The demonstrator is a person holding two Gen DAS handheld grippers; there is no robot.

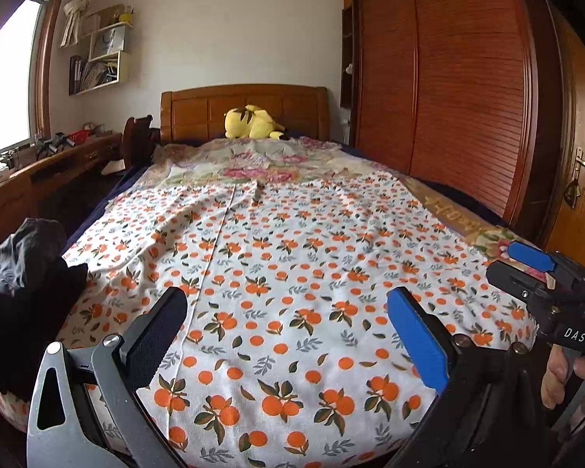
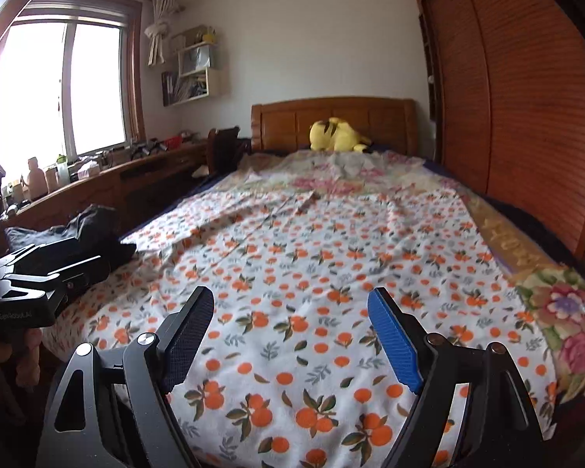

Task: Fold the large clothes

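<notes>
I am holding my left gripper (image 1: 286,312) and right gripper (image 2: 290,314), both spread wide and gripping nothing, over the near hem of the orange-print garment (image 1: 277,273), which is stretching lengthwise toward the headboard (image 1: 245,111).

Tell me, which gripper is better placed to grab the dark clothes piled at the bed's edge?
Probably the left. The left gripper hovers open above the orange-print sheet with the dark clothes right beside it. The right gripper, also open, sits farther toward the wardrobe side.

One orange-print garment (image 1: 292,273), one yellow plush (image 1: 253,123), two claws: left claw (image 1: 288,335), right claw (image 2: 292,331).
</notes>
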